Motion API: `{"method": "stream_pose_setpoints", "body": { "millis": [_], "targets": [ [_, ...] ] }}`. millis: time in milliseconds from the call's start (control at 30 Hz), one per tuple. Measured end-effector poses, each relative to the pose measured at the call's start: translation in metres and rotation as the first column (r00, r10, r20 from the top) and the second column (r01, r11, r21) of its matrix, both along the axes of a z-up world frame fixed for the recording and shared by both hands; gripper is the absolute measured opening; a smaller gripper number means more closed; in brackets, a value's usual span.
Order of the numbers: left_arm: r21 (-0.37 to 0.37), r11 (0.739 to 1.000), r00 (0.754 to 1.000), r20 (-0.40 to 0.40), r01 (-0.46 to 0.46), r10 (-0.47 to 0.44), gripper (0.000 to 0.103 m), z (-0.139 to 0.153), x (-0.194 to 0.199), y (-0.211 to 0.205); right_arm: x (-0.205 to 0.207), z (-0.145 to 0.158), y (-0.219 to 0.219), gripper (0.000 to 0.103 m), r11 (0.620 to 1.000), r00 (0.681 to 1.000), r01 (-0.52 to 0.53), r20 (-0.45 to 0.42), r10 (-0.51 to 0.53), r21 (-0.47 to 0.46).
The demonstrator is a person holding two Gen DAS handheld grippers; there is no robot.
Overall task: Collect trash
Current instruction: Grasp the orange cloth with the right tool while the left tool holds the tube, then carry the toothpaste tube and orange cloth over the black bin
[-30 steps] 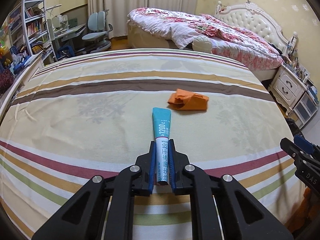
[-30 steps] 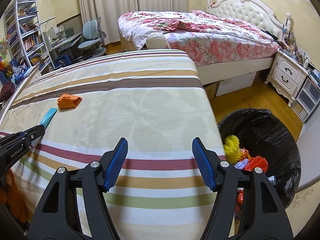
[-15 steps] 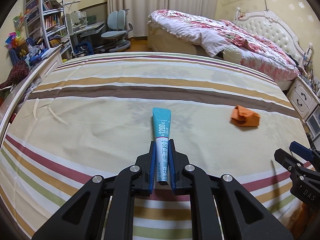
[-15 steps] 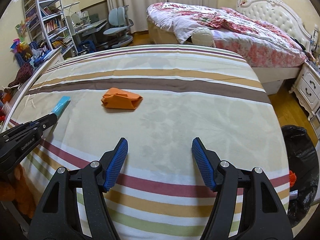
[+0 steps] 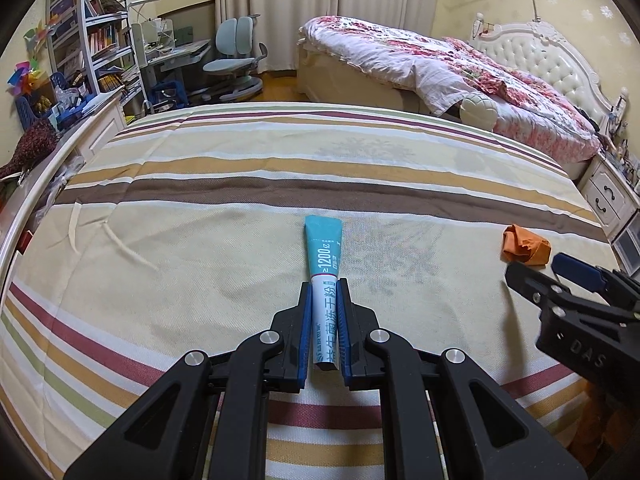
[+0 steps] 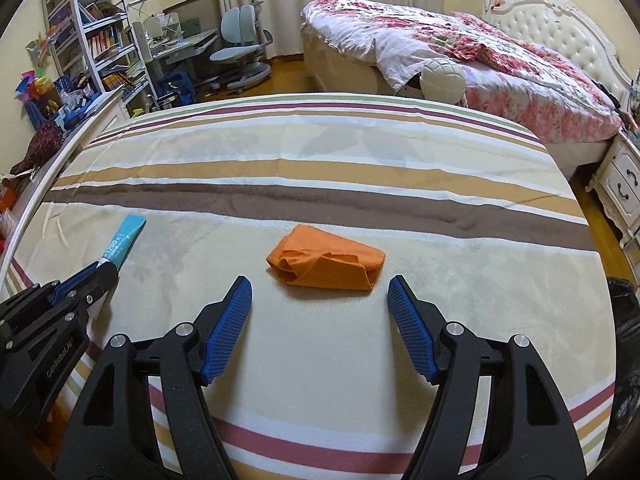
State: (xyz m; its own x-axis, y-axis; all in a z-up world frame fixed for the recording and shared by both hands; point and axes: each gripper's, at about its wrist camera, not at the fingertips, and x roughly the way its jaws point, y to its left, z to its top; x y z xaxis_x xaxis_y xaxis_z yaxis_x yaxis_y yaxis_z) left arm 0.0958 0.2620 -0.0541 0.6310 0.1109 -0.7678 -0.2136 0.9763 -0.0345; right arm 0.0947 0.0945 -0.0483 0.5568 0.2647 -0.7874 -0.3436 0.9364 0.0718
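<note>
My left gripper point(image 5: 325, 286) is shut on a teal and white tube point(image 5: 325, 264) and holds it above the striped bedspread point(image 5: 200, 208). The tube also shows at the left of the right wrist view point(image 6: 122, 240), in the left gripper point(image 6: 105, 268). A crumpled orange wrapper point(image 6: 326, 264) lies on the bedspread just ahead of my right gripper point(image 6: 320, 292), which is open and empty, its blue pads point(image 6: 228, 324) apart on either side. The wrapper shows at the right of the left wrist view point(image 5: 524, 244), beside the right gripper point(image 5: 540, 272).
A black trash bag point(image 6: 624, 320) shows at the right edge beside the bedspread. A floral bed point(image 6: 460, 52) stands behind, with a nightstand point(image 6: 622, 184) at the right. Desk, chairs point(image 5: 234, 56) and bookshelf point(image 5: 100, 40) are at the back left.
Both grippers have swung left. The right gripper turned from the trash bag toward the orange wrapper, which now lies centred just ahead of it. The left gripper still holds the tube.
</note>
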Motion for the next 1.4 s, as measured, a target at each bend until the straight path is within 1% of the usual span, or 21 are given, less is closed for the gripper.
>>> {"method": "stream_pose_setpoints", "body": {
  "millis": [100, 200, 467, 600, 800, 1067, 1400],
  "targets": [
    [0.000, 1.000, 1.000, -0.001, 0.004, -0.004, 0.013, -0.001, 0.001, -0.001, 0.006, -0.001, 0.006, 0.069, 1.000, 1.000, 0.021, 0.004, -0.020, -0.012],
    [0.002, 1.000, 1.000, 0.001, 0.008, -0.008, 0.013, -0.001, 0.001, -0.002, 0.008, -0.001, 0.007, 0.061, 0.999, 0.999, 0.032, 0.013, -0.031, -0.027],
    [-0.002, 1.000, 1.000, 0.011, 0.017, -0.017, 0.013, 0.003, -0.002, -0.006, 0.000, 0.002, -0.009, 0.059, 1.000, 1.000, 0.017, 0.014, -0.017, 0.010],
    [-0.010, 0.999, 0.999, 0.019, 0.036, -0.036, 0.013, 0.005, -0.006, -0.018, -0.011, 0.004, -0.023, 0.059, 1.000, 0.999, 0.017, 0.028, -0.017, 0.008],
    [-0.030, 0.996, 0.996, 0.035, 0.085, -0.083, 0.013, 0.010, -0.012, -0.045, -0.033, 0.009, -0.054, 0.059, 1.000, 0.998, 0.027, 0.064, -0.026, -0.016],
    [-0.046, 0.987, 0.987, 0.054, 0.155, -0.153, 0.013, 0.016, -0.020, -0.087, -0.058, 0.017, -0.101, 0.059, 0.997, 0.992, 0.069, 0.110, -0.065, -0.036],
    [-0.044, 0.964, 0.963, 0.083, 0.261, -0.257, 0.013, 0.025, -0.027, -0.151, -0.077, 0.026, -0.165, 0.059, 0.983, 0.971, 0.181, 0.168, -0.171, -0.045]
  ]
}}
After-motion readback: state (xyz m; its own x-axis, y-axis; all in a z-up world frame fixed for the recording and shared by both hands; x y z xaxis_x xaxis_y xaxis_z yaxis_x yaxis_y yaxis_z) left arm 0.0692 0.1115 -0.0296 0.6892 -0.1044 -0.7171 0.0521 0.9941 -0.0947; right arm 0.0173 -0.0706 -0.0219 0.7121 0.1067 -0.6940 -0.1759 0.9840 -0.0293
